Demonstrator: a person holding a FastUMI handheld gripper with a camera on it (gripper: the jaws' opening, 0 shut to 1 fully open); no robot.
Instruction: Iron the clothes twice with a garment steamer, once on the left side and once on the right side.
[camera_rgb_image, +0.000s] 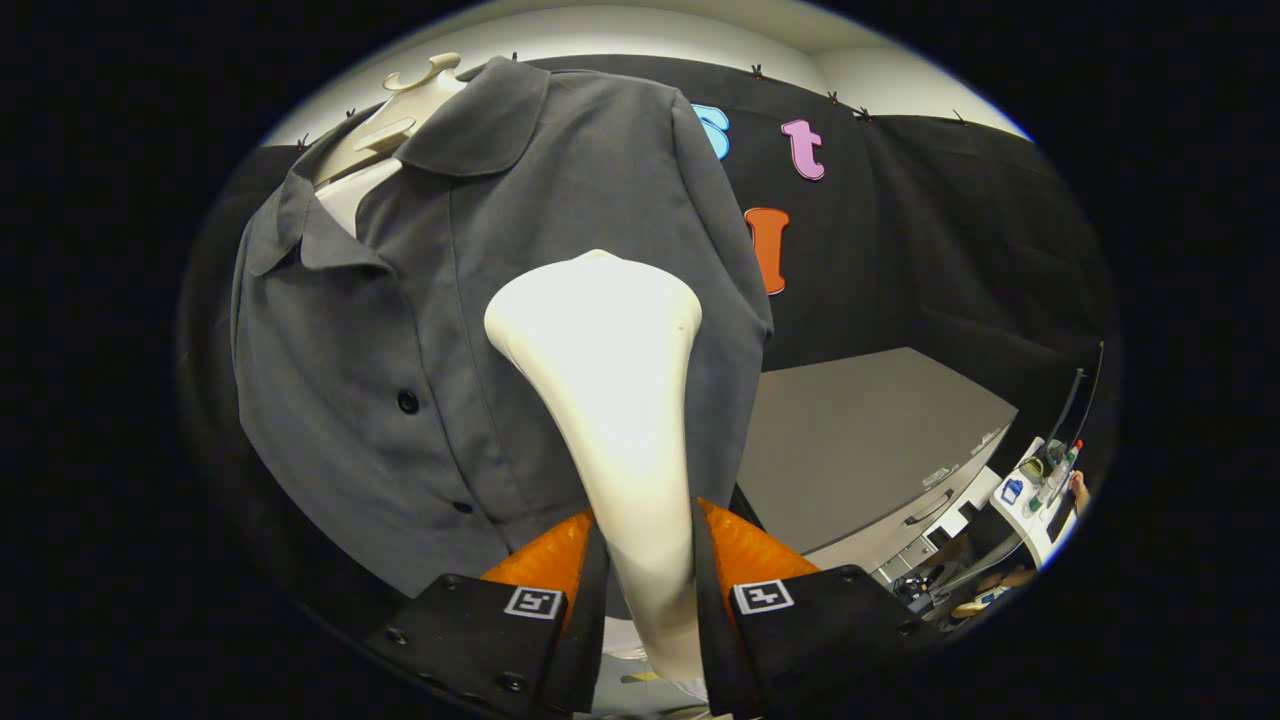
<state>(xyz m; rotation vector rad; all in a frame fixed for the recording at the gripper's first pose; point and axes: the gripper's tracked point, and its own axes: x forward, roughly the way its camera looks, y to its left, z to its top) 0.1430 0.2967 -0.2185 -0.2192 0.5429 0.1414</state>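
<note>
Both fingers of my gripper (645, 560) clamp the white garment steamer (610, 400) by its narrow neck, its wide head against the grey shirt (400, 330) right of the button placket, and I expect soft cloth yielding under light plastic.

1. Your camera rides on the tool (648, 560), looking forward and slightly upward along its fingers.
2. It sits close to the grey shirt (420, 330), the white garment steamer (610, 380) rising between the fingers.
</note>
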